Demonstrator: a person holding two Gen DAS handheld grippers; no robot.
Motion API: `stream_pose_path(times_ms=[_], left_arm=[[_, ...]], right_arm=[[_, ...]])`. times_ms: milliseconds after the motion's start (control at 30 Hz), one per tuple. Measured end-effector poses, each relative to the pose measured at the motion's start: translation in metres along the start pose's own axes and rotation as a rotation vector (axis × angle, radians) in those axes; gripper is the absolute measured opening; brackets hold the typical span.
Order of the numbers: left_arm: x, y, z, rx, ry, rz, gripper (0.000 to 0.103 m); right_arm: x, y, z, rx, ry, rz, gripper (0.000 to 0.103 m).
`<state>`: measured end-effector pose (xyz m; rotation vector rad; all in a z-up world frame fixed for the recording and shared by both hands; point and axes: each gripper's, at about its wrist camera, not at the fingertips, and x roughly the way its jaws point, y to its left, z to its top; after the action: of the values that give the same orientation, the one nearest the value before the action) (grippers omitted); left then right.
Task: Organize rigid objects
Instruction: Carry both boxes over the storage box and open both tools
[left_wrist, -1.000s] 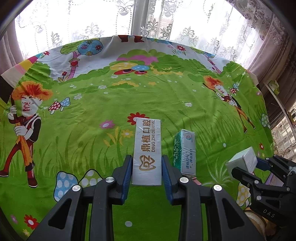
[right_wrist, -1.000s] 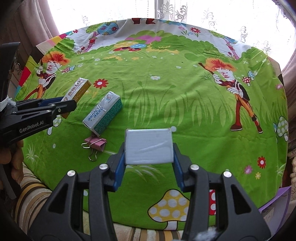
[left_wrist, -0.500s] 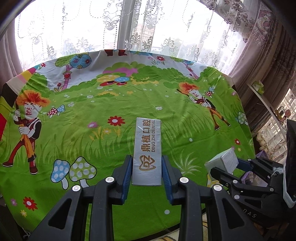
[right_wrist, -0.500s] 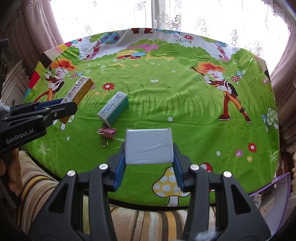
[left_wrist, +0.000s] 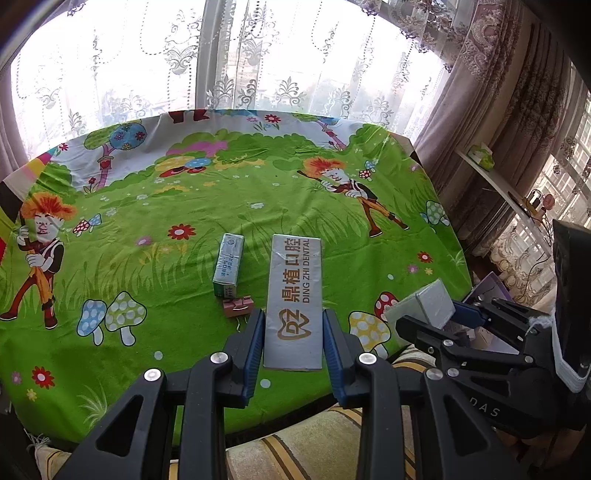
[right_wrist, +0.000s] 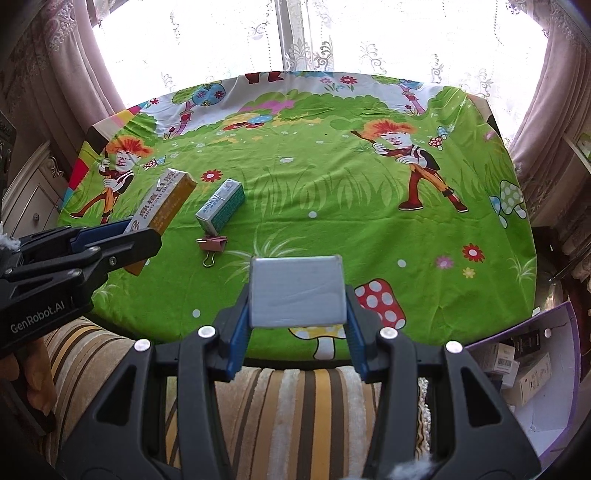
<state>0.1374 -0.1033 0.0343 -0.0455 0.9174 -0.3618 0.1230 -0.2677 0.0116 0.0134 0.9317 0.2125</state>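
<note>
My left gripper (left_wrist: 293, 332) is shut on a long grey dental box (left_wrist: 295, 295) with gold lettering, held above the table's front edge; the box also shows in the right wrist view (right_wrist: 162, 206). My right gripper (right_wrist: 297, 317) is shut on a flat silver-grey box (right_wrist: 297, 291), held over the front edge to the right; it also shows in the left wrist view (left_wrist: 424, 306). A small teal and white box (left_wrist: 229, 264) lies on the green cartoon tablecloth (left_wrist: 184, 184), with a pink binder clip (left_wrist: 238, 306) just in front of it.
A striped cushion (right_wrist: 288, 398) lies below the table's front edge. A purple open carton (right_wrist: 535, 365) with small boxes stands at the lower right. Lace curtains and a window are behind the table. A shelf (left_wrist: 491, 177) runs along the right.
Both grippers have drawn back and risen from the table with their boxes still held. The teal box and the clip now lie further off, to the left of the dental box.
</note>
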Motion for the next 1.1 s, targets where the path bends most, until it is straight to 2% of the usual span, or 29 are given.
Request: stream_pose_path(times_ms=[667, 1100], left_arm=[[-0.019, -0.091, -0.023, 0.126, 0.021, -0.140, 0.032], [-0.011, -0.157, -0.036, 0.230, 0.071, -0.239, 0.032]], right_arm=[[-0.069, -0.055, -0.043, 0.094, -0.084, -0.029, 0.049], [-0.110, -0.135, -0.070, 0.234, -0.126, -0.168, 0.050]])
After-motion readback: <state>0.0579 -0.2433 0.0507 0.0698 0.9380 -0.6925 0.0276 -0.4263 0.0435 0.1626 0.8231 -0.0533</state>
